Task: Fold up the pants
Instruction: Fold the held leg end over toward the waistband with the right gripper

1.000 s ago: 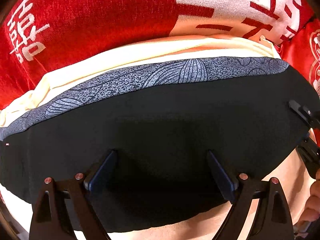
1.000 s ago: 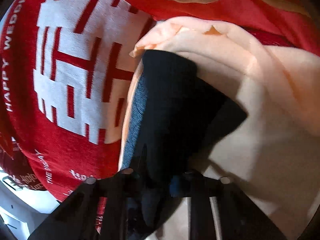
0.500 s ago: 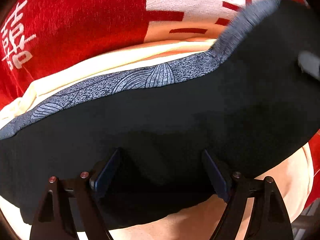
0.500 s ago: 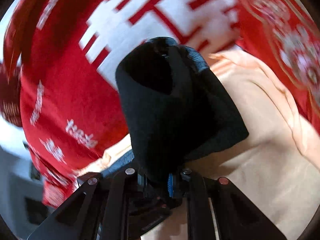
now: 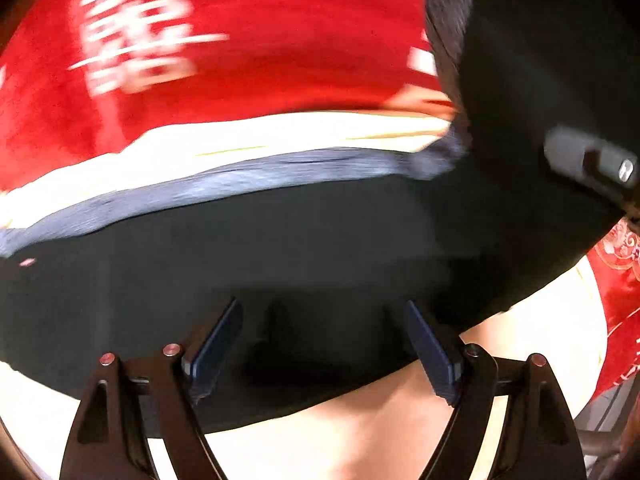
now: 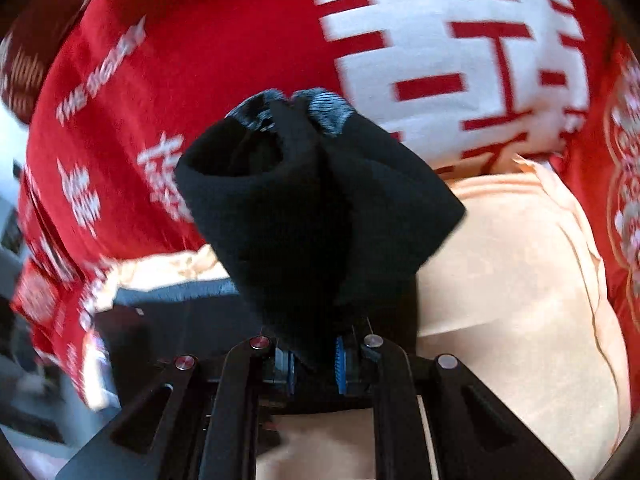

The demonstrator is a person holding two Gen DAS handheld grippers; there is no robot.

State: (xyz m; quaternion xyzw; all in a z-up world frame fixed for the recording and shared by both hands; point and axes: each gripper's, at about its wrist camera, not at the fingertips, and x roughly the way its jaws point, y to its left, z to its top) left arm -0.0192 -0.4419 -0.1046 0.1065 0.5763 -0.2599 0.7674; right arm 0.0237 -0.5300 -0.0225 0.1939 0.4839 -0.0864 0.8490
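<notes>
Black pants (image 5: 280, 252) with a grey patterned waistband (image 5: 224, 184) lie across a cream cloth (image 5: 280, 136). My left gripper (image 5: 320, 344) is open, its fingers resting over the black fabric near its front edge. My right gripper (image 6: 314, 360) is shut on a bunched end of the pants (image 6: 312, 200) and holds it lifted above the cream cloth (image 6: 500, 280). In the left wrist view the lifted end (image 5: 540, 80) rises at the right, with part of the right gripper (image 5: 592, 160) against it.
A red blanket with white characters (image 6: 440, 40) covers the surface behind and to the left. It also shows in the left wrist view (image 5: 240, 40). Grey floor or furniture (image 6: 24, 360) shows at the left edge.
My right gripper has lifted the pants end and carried it up and leftward over the garment. The raised fabric now stands at the right of the left wrist view. The left gripper stays open.
</notes>
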